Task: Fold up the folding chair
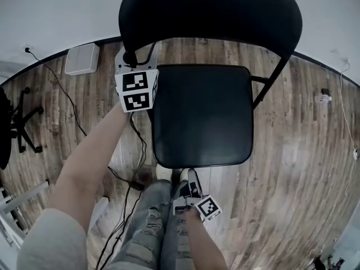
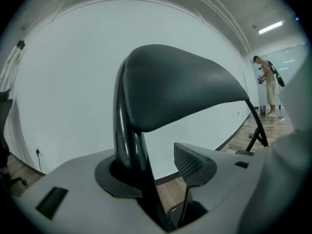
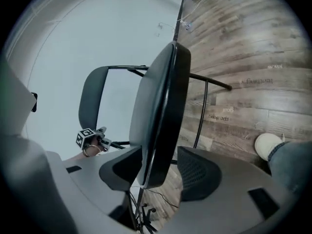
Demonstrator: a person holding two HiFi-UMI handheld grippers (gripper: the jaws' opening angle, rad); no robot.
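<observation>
Chair [image 1: 202, 114] stands unfolded on the floor [image 1: 292, 151], nothing clamped.
The left gripper [image 2: 161, 169] gapes round the backrest tube [image 2: 127, 140], probably to steady it; the right gripper [image 3: 161, 172] gapes astride the seat edge [image 3: 158, 130], probably to lift.

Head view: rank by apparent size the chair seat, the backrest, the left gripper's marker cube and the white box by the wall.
1-2. seat and backrest: they look about alike, and the backrest is nearer the camera, so unranked.
3. left gripper's marker cube: slightly larger, but nearer.
4. white box.
</observation>
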